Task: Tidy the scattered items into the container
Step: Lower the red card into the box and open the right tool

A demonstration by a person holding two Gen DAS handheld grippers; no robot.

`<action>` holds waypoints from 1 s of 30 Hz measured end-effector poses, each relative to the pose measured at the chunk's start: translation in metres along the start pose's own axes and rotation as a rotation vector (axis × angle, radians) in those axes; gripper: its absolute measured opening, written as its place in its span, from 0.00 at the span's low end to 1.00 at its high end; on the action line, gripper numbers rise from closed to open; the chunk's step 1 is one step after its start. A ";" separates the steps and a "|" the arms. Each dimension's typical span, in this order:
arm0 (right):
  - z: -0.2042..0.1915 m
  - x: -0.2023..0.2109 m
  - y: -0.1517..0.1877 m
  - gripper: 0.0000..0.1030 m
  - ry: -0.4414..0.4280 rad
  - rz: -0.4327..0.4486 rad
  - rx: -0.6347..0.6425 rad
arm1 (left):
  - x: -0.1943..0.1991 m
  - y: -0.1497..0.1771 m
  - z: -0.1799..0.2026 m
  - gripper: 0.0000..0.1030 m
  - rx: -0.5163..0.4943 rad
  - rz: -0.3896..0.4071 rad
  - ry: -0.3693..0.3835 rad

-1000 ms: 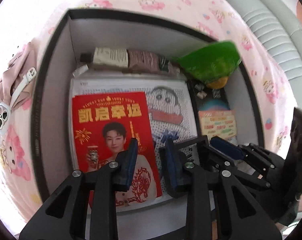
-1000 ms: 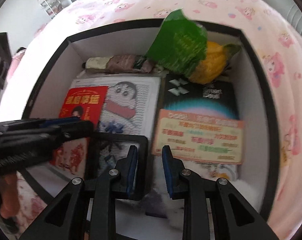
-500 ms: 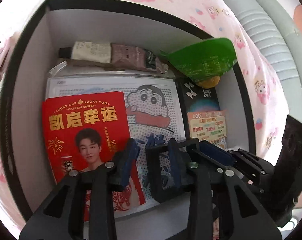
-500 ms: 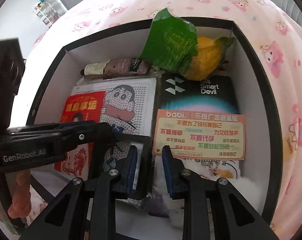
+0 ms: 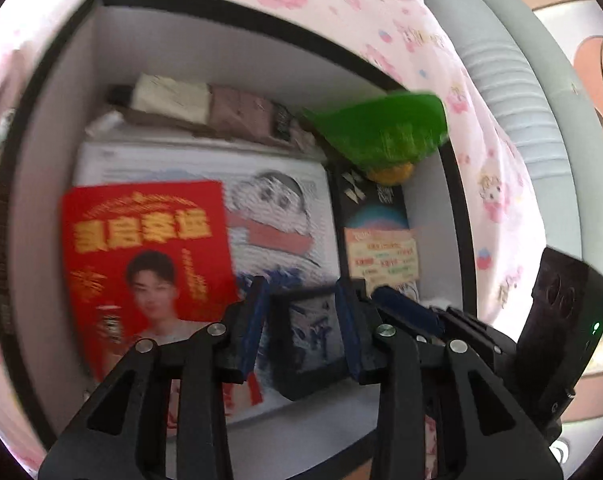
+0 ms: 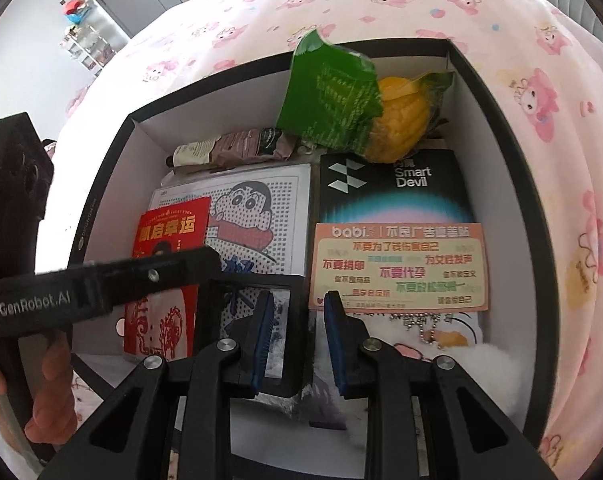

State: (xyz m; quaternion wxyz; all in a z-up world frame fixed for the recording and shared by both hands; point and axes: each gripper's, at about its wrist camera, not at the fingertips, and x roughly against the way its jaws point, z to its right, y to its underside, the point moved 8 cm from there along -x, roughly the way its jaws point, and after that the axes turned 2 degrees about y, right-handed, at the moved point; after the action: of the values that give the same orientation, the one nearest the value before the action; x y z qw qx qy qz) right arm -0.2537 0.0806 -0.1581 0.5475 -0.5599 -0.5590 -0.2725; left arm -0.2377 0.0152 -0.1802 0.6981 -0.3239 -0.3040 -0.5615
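A black-rimmed white box (image 6: pixel 97 188) lies open on the bed. Near its front wall a small black picture frame (image 6: pixel 237 320) sits just off the floor. My right gripper (image 6: pixel 298 296) is shut on the frame's right border, one pad over the picture and one outside the edge. My left gripper (image 5: pixel 301 286) hangs open above the same frame (image 5: pixel 305 332), pads clear of it. In the right wrist view one of the left gripper's fingers (image 6: pixel 173 272) reaches the frame's upper left corner.
The box also holds a red card (image 6: pixel 169 232), a cartoon bead sheet (image 6: pixel 261 208), a tube (image 6: pixel 229 148), a green bag (image 6: pixel 329 92) over a yellow lump (image 6: pixel 397 120), a black carton (image 6: pixel 393 192), an orange card (image 6: pixel 397 264) and white plush (image 6: pixel 441 344). Pink bedsheet (image 6: pixel 381 0) surrounds it.
The left jaws have spread wider. The left view has swung so the frame now shows between its fingers instead of behind the right one. The right view is nearly the same.
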 end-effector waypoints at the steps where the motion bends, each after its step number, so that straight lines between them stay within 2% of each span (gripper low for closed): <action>1: 0.001 0.001 0.001 0.22 -0.002 -0.002 -0.001 | -0.003 0.002 -0.002 0.35 0.008 -0.014 -0.006; 4: -0.001 0.000 0.002 0.22 -0.009 -0.013 0.005 | -0.007 0.005 -0.011 0.35 0.051 -0.038 -0.021; 7: -0.005 -0.005 0.003 0.22 0.003 -0.019 0.019 | 0.008 0.008 -0.021 0.36 0.060 -0.013 -0.115; 9: -0.004 -0.005 0.003 0.22 0.019 -0.019 0.024 | 0.015 0.011 -0.020 0.40 0.062 -0.018 -0.102; 13: -0.005 0.000 -0.001 0.22 -0.024 -0.006 -0.010 | 0.034 -0.002 -0.008 0.43 0.031 0.051 -0.041; 16: -0.003 0.001 -0.008 0.22 -0.029 0.012 -0.018 | 0.038 -0.025 -0.011 0.43 0.015 0.090 -0.110; 19: 0.004 -0.001 -0.019 0.22 0.018 0.032 -0.005 | 0.030 -0.045 -0.022 0.42 -0.016 0.101 -0.253; 24: -0.001 -0.011 -0.030 0.22 0.004 0.015 0.022 | 0.011 -0.055 -0.027 0.43 -0.022 0.071 -0.348; 27: 0.000 -0.015 -0.027 0.22 0.037 0.001 0.043 | 0.009 -0.051 -0.027 0.43 -0.026 0.052 -0.363; 30: 0.004 -0.017 -0.021 0.22 0.027 -0.022 0.009 | 0.007 -0.042 -0.023 0.44 -0.032 0.038 -0.324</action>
State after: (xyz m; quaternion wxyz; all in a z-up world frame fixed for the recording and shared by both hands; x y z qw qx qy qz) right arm -0.2787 0.0742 -0.1682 0.5545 -0.5475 -0.5590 -0.2833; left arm -0.2761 -0.0134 -0.1837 0.6452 -0.4269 -0.3973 -0.4935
